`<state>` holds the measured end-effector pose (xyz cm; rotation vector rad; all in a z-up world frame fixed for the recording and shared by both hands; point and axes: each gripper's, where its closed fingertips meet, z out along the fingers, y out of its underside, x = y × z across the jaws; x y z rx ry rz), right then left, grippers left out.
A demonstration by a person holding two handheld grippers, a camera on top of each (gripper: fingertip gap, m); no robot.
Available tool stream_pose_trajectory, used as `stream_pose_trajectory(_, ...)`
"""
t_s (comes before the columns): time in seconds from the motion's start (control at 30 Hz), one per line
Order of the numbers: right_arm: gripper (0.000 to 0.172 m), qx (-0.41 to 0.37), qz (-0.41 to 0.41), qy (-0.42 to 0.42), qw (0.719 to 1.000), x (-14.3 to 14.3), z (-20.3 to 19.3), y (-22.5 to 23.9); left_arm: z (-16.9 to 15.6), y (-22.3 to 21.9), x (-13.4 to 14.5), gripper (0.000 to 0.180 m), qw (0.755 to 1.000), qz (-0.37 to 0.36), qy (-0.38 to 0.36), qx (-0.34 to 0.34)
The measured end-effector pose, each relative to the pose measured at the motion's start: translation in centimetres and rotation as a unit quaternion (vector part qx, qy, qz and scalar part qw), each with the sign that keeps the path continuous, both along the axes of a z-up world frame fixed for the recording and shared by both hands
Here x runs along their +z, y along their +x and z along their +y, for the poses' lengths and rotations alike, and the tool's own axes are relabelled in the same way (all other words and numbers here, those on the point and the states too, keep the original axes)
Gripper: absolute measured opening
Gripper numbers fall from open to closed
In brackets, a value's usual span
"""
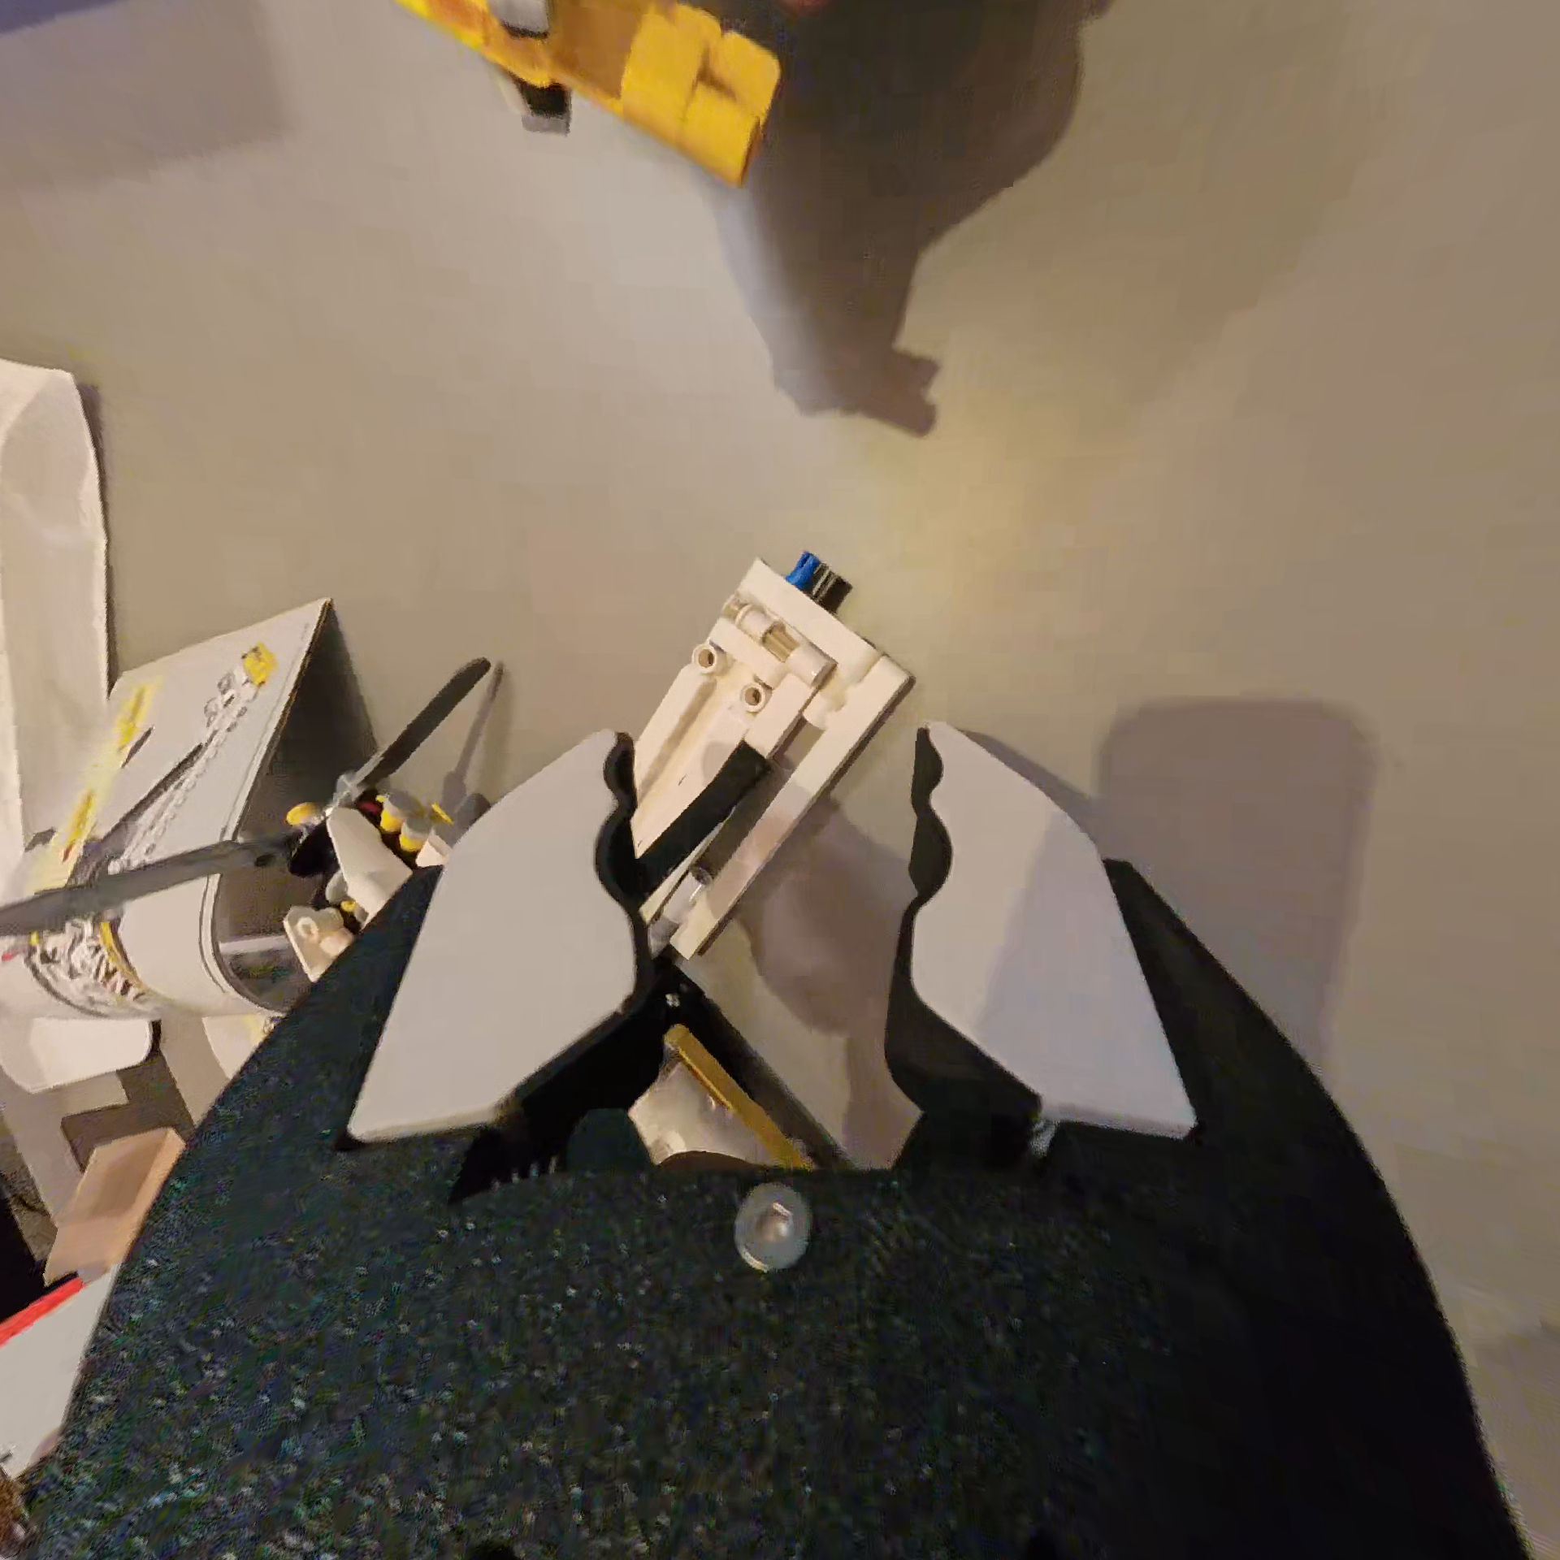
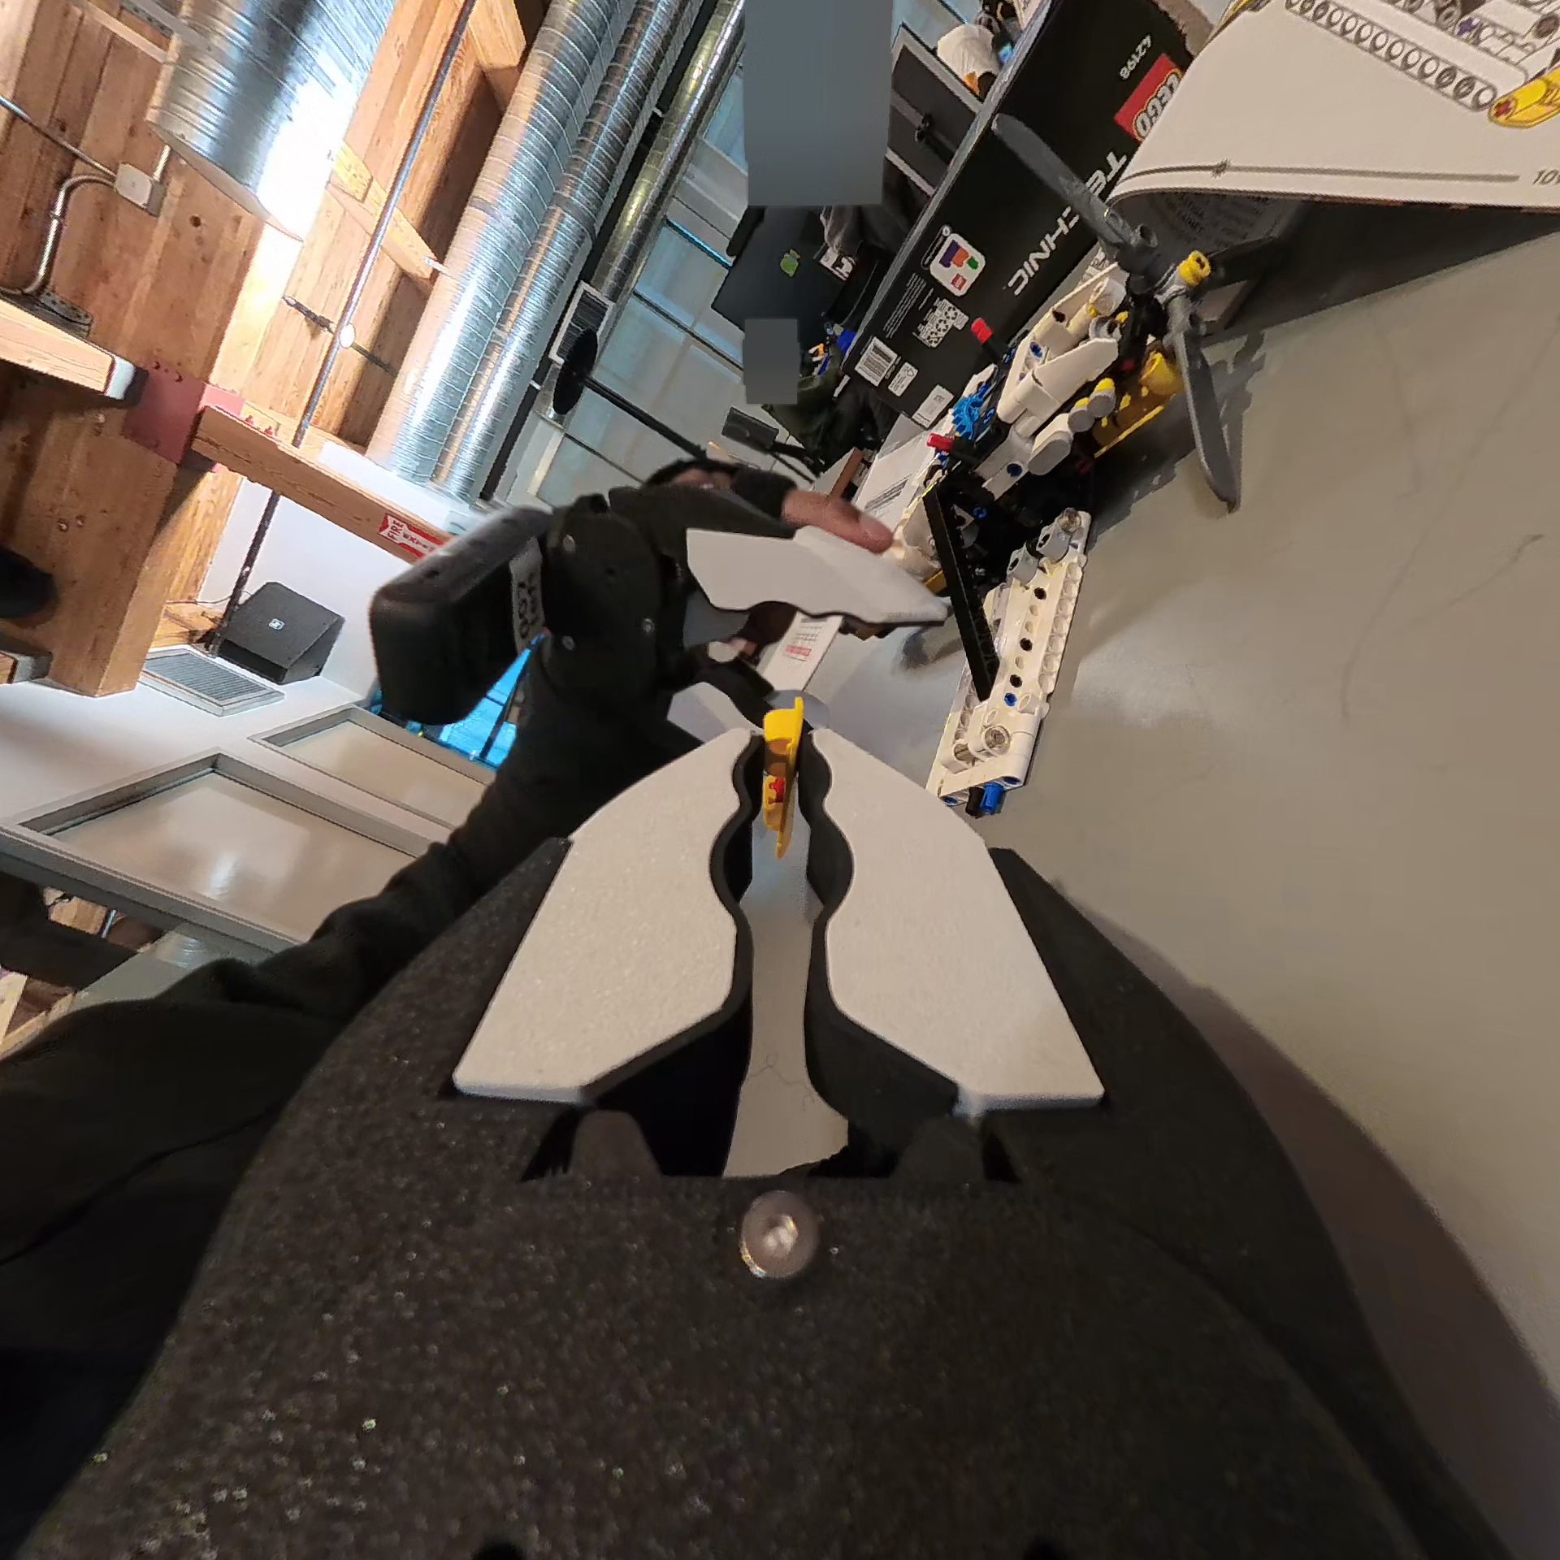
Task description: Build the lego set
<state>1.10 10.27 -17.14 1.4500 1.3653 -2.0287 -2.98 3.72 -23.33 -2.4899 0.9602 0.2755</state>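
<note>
Right gripper (image 2: 781, 789): its jaws were closed on a thin yellow piece (image 2: 781, 764), both pads pressing its faces.
Left gripper (image 1: 764, 810): its jaws stood wide apart over the grey worktop (image 1: 1182, 506); the left pad lay against the white brick assembly (image 1: 760, 717), the right pad clear of it.
White brick assembly: flat on the worktop, with a black beam (image 1: 709, 802) across it and a blue pin (image 1: 802, 570) at its far end.
Nearby: a partly built model (image 1: 371, 836) with grey rotor blades (image 1: 422, 726), just left of the left gripper, and an open instruction booklet (image 1: 169, 760) beyond it.
Far edge: a yellow block (image 1: 701, 93), well apart.
</note>
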Motion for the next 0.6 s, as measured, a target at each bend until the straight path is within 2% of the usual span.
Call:
stream_pose_trajectory(0.13, 0.007, 0.008, -0.004, 0.002, 1.000, -0.1, -0.1, 0.1, 0.6, -0.7, -0.8, 0.069, 0.993, 0.015, -0.102, -0.054)
stream_pose_trajectory(0.33, 0.007, 0.021, -0.024, 0.019, 0.999, -0.8, -0.2, 0.4, -0.1, -1.9, -3.0, 0.071, 0.966, 0.005, -0.241, -0.097)
stream_pose_trajectory(0.47, 0.007, 0.024, -0.037, 0.011, 0.999, -1.0, 0.4, 0.5, 0.4, -2.0, -2.9, 0.062, 0.960, 0.008, -0.256, -0.110)
stream_pose_trajectory(0.5, 0.007, 0.022, -0.038, 0.013, 0.999, -1.1, 0.6, 0.5, 0.5, -1.9, -2.9, 0.055, 0.961, 0.009, -0.251, -0.116)
stream_pose_trajectory(0.6, 0.007, 0.014, -0.039, 0.019, 0.999, -1.2, 1.3, 0.5, 0.8, -1.4, -2.9, 0.054, 0.963, 0.002, -0.245, -0.109)
